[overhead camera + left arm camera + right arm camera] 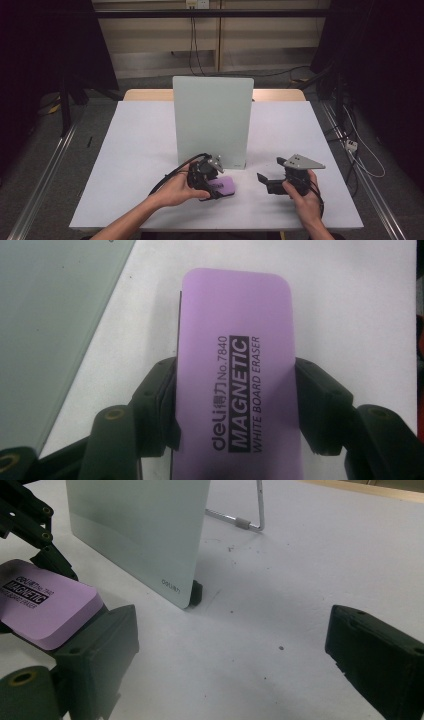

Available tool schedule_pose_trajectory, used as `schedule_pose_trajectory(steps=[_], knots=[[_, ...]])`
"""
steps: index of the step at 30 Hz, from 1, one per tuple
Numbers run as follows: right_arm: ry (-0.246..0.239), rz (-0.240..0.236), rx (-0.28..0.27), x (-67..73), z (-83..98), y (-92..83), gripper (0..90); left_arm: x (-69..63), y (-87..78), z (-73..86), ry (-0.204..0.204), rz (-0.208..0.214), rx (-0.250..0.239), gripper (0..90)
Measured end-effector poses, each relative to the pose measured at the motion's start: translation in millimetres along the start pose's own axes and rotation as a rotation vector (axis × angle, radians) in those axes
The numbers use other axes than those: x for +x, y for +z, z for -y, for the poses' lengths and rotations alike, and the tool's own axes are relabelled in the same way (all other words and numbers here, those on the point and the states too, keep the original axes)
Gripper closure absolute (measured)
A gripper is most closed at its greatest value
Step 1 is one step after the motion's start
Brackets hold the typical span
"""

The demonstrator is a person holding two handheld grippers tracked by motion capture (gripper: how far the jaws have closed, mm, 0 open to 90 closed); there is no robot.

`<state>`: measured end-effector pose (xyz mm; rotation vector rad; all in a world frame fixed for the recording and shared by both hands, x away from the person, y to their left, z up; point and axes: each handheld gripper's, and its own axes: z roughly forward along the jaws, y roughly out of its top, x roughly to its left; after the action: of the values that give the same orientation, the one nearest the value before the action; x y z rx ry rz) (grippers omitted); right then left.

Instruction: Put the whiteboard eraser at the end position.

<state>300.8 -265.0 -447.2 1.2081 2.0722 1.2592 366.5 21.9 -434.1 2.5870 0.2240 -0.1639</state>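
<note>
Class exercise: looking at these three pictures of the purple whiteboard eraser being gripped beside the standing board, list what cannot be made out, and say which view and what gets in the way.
- Purple eraser: its near end is cut off by the bottom edge of the left gripper view; its underside is hidden.
- Left gripper: in the high view the hand covers most of it.
- Small print on the standing board: too small to read in the right gripper view.
- Board stand: mostly hidden behind the board.

One camera looks down from above the table (150, 150). Two ride close on the grippers, both seeing the purple eraser (235, 375) and whiteboard (140, 530).
</note>
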Motion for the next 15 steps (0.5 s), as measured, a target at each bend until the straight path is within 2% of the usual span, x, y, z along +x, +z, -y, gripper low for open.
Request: schedule_pose_trajectory(steps=[1, 2, 7, 12, 15], knots=[[-0.001, 0.0, 0.0, 0.0, 0.0, 0.2, 6.9, -0.2, 0.3, 0.6, -0.014, 0.01, -0.009, 40.4], [-0.003, -0.001, 0.001, 0.1, 0.0, 0.4, 6.9, 0.9, -0.5, 0.9, 0.001, 0.002, 0.0, 40.3], [-0.002, -0.003, 0.002, 0.0, -0.1, 0.9, 6.9, 0.0, 0.4, 1.5, -0.003, 0.005, -0.017, 39.0], [-0.005, -0.005, 0.002, 0.3, -0.1, 1.1, 6.9, -2.3, -0.2, -0.5, 0.011, 0.001, -0.024, 29.1], [-0.004, -0.005, 0.002, 0.4, -0.1, 1.1, 6.9, -3.6, -1.9, -1.4, 0.019, -0.054, -0.028, 20.1]])
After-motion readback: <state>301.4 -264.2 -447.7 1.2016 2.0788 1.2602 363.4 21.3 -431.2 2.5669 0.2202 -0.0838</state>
